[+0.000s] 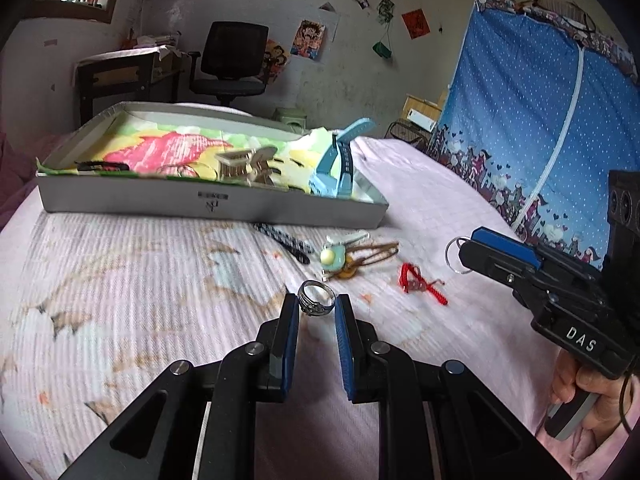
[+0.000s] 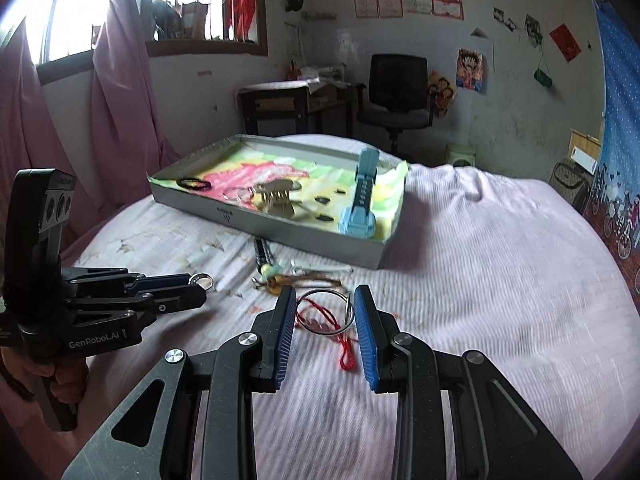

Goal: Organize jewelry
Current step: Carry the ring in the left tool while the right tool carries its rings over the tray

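My left gripper (image 1: 317,305) is shut on a silver finger ring (image 1: 316,298), held above the pink bedspread; the same ring (image 2: 204,280) shows at its tips in the right wrist view. My right gripper (image 2: 325,300) is shut on a large thin metal hoop (image 2: 327,312), which also pokes out of its tips as a hoop (image 1: 456,257) in the left wrist view. On the bed lie a red cord (image 1: 420,283), a pale bead charm with brown cords (image 1: 340,258) and a dark patterned band (image 1: 284,240). Beyond stands the grey tray (image 1: 212,204).
The tray holds a blue watch (image 1: 336,164), a wooden hair clip (image 1: 248,164), a black hair tie (image 1: 102,166) and a colourful cloth lining. A blue dotted wardrobe (image 1: 532,100) stands on the right. A desk and office chair (image 2: 396,92) are behind the bed.
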The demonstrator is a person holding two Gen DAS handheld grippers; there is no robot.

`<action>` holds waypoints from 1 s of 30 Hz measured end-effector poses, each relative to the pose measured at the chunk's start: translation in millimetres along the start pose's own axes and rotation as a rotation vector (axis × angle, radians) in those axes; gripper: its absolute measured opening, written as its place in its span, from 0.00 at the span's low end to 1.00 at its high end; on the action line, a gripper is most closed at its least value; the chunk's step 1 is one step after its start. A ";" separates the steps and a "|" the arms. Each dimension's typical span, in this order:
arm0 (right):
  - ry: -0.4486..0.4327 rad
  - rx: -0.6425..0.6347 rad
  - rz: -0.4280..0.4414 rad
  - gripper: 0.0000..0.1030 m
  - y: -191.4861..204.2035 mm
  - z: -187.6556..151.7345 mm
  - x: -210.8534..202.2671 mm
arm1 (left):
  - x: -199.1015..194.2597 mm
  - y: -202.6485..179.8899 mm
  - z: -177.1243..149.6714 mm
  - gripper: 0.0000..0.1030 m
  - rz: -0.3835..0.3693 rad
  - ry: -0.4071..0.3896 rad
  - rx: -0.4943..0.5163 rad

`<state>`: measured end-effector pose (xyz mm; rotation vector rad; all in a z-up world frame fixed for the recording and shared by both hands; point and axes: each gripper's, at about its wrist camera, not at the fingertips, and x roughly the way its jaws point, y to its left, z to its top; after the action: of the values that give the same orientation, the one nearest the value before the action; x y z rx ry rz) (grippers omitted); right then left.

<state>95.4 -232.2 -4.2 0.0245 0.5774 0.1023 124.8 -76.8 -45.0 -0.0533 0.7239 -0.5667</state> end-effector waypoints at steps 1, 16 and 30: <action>-0.008 -0.003 0.001 0.26 1.3 1.7 -0.2 | -1.9 1.0 2.8 0.17 0.003 -0.007 -0.001; -0.099 -0.034 0.059 0.26 26.4 69.9 61.9 | -2.1 62.6 89.3 0.17 0.133 -0.075 -0.051; 0.018 0.030 0.057 0.26 19.8 71.4 128.7 | 52.1 89.7 108.0 0.17 0.236 0.058 -0.077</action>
<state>239.8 -198.8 -13.3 0.0696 0.5960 0.1492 267.8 -42.8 -16.6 -0.0222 0.7953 -0.3160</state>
